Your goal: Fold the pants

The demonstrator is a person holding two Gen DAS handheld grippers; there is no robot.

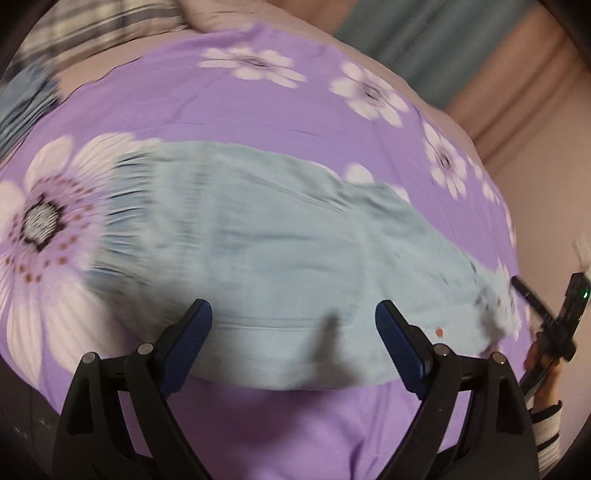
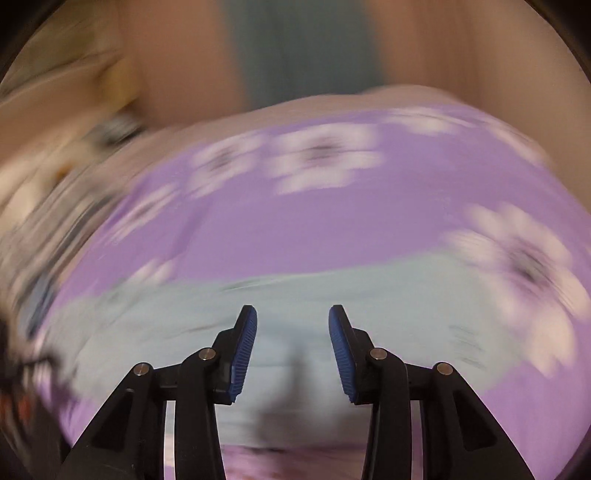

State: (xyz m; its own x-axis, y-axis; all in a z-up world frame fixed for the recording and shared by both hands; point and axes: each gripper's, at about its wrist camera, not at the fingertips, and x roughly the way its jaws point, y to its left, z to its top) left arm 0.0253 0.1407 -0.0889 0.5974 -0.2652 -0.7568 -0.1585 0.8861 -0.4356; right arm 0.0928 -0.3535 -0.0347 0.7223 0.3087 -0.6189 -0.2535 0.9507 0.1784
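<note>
Light blue pants lie flat across a purple bedspread with white flowers, the gathered waistband at the left in the left wrist view. My left gripper is open and empty, hovering over the near edge of the pants. My right gripper shows at the far right of that view, held in a hand near the leg end. In the blurred right wrist view the right gripper is open and empty above the pants.
A striped pillow and a pinkish pillow lie at the head of the bed. A pink wall and teal curtain stand beyond the bed's far edge. A striped sleeve is at the right.
</note>
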